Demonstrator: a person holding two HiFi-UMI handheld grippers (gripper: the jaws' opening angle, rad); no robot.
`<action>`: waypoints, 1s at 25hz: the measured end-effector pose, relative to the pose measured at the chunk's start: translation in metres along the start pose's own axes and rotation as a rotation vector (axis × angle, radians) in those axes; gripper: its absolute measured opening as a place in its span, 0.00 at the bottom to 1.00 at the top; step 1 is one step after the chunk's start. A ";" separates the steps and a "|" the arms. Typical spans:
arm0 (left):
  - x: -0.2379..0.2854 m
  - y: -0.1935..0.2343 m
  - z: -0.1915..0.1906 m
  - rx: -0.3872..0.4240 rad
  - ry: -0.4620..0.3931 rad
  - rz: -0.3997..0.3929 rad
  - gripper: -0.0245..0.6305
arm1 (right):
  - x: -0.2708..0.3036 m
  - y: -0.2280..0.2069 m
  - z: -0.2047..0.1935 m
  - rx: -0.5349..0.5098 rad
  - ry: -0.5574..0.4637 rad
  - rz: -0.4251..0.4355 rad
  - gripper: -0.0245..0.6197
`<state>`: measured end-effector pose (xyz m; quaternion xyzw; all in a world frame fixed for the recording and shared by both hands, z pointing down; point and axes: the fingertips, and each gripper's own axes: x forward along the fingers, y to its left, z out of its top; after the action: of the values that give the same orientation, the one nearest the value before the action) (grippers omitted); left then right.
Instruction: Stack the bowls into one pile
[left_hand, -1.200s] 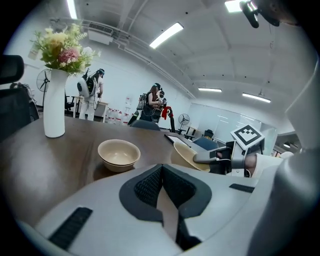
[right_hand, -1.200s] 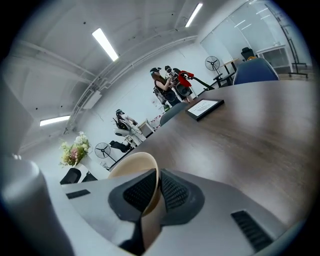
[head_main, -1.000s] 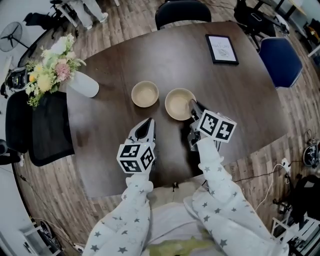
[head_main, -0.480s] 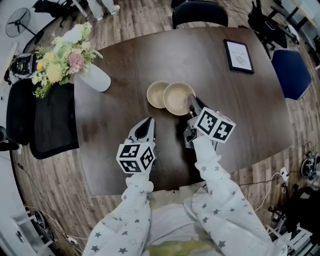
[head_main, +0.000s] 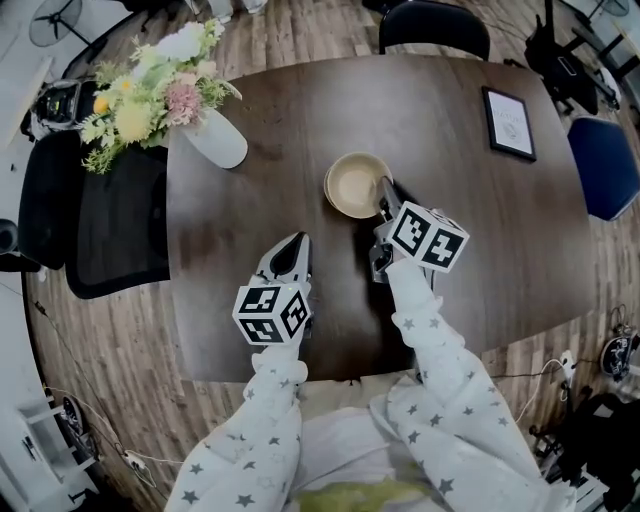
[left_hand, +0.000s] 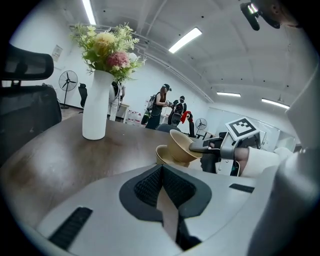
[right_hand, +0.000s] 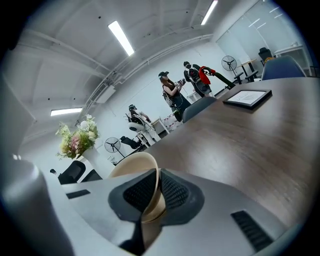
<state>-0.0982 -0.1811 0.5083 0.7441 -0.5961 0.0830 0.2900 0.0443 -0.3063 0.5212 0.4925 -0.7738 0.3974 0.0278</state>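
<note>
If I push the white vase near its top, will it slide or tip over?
Probably tip: the vase is tall and narrow, and the big bunch of flowers stands high above its mouth, so it looks top-heavy. Its smooth white surface might also slip in a grip.

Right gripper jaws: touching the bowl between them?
Touching. The right gripper view shows the right gripper with both jaws pressed on the rim wall of the bowl, no gap.

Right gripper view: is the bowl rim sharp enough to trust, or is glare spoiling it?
Right gripper view: bowl sharp in the jaws, no glare, only fisheye bending at the edges. Head view: evenly lit, table outline bowed by the lens.
</note>
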 end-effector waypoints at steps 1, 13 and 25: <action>-0.001 0.002 -0.001 -0.001 0.001 0.002 0.07 | 0.004 0.001 -0.001 -0.013 0.007 -0.006 0.10; -0.005 0.020 -0.006 -0.020 0.014 0.013 0.07 | 0.028 -0.003 -0.016 -0.092 0.037 -0.066 0.10; -0.006 0.018 -0.007 -0.019 0.016 -0.002 0.07 | 0.029 0.003 -0.015 -0.167 0.040 -0.042 0.10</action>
<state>-0.1148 -0.1745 0.5169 0.7413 -0.5938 0.0827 0.3019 0.0219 -0.3174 0.5423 0.4965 -0.7931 0.3407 0.0923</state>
